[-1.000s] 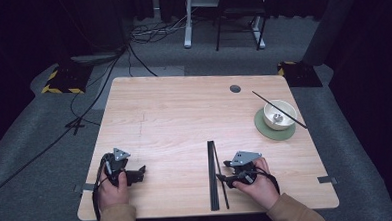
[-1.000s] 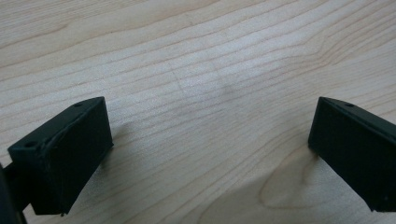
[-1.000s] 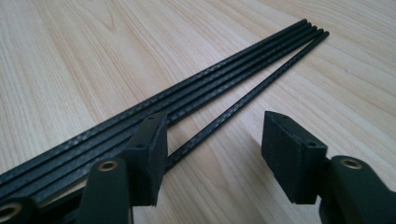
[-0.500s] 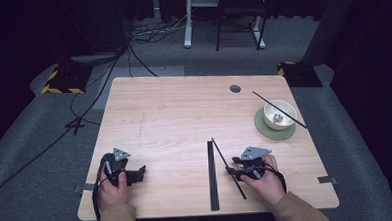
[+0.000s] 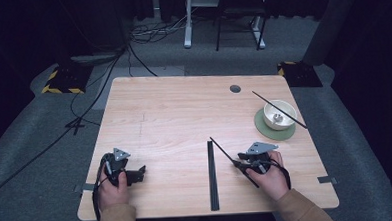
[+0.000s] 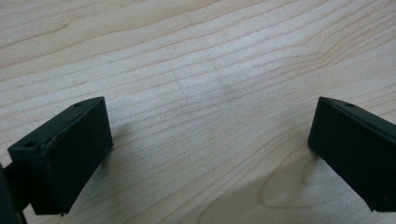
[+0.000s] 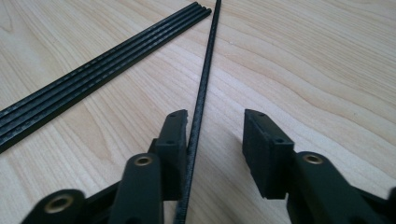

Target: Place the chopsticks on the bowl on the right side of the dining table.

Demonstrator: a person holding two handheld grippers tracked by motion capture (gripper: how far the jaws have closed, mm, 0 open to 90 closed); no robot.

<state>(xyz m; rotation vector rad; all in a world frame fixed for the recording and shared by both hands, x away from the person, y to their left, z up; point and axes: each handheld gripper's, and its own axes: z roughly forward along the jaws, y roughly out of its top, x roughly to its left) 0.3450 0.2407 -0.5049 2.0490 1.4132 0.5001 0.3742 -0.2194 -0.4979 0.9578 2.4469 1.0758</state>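
Now the thin rod [image 7: 201,88] lies between the right tongs [image 7: 215,135], against one jaw.

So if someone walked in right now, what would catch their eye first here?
Probably the single thin black rod lying between the right tongs, whose jaws have just been closing, one touching it and the other still apart. Next, the bundle of black rods lying straight at the table's near middle, and the white bowl on a green coaster, far right.
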